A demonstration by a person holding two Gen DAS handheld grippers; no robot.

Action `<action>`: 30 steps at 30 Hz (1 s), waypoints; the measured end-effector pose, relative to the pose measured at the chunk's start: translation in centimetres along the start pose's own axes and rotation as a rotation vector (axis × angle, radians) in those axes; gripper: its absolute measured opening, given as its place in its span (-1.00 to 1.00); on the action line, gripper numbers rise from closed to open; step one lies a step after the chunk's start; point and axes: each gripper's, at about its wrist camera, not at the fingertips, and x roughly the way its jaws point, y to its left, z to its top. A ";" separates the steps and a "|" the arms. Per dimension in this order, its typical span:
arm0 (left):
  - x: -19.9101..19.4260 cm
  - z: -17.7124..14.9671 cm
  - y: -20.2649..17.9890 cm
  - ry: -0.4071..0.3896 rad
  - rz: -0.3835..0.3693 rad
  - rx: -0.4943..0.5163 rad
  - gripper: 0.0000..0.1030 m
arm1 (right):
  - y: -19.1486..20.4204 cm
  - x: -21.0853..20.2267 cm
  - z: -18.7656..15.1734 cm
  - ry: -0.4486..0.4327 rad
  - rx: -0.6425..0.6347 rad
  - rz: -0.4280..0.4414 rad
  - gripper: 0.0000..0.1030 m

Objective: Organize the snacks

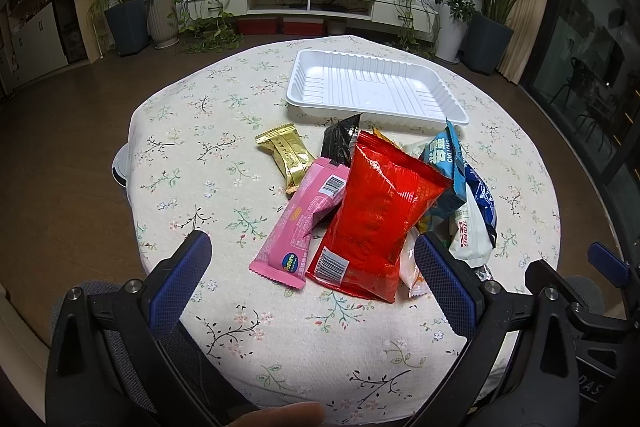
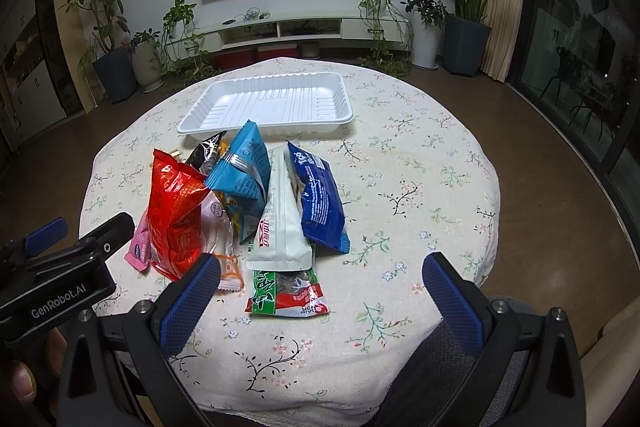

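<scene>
A heap of snack packets lies mid-table in front of an empty white plastic tray [image 1: 376, 87] [image 2: 272, 103]. In the left wrist view, a red bag [image 1: 376, 215] tops the heap, with a pink bar [image 1: 304, 223], a gold packet [image 1: 286, 157] and a black packet [image 1: 340, 143] to its left and behind. The right wrist view shows a light blue packet [image 2: 242, 167], a white packet [image 2: 280, 223], a dark blue packet [image 2: 320, 203] and a green-and-red packet [image 2: 286, 291]. My left gripper [image 1: 312, 259] is open just short of the red bag. My right gripper [image 2: 320, 271] is open over the green-and-red packet.
The round table wears a floral cloth [image 1: 224, 187] and drops off to brown floor on all sides. Potted plants [image 1: 128, 15] and a TV console [image 1: 308, 3] stand far behind. The left gripper's body [image 2: 60, 267] shows at the left of the right wrist view.
</scene>
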 end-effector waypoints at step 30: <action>3.0 -2.8 5.3 0.102 -0.233 -0.054 0.99 | -2.3 1.6 0.1 0.010 0.111 0.223 1.00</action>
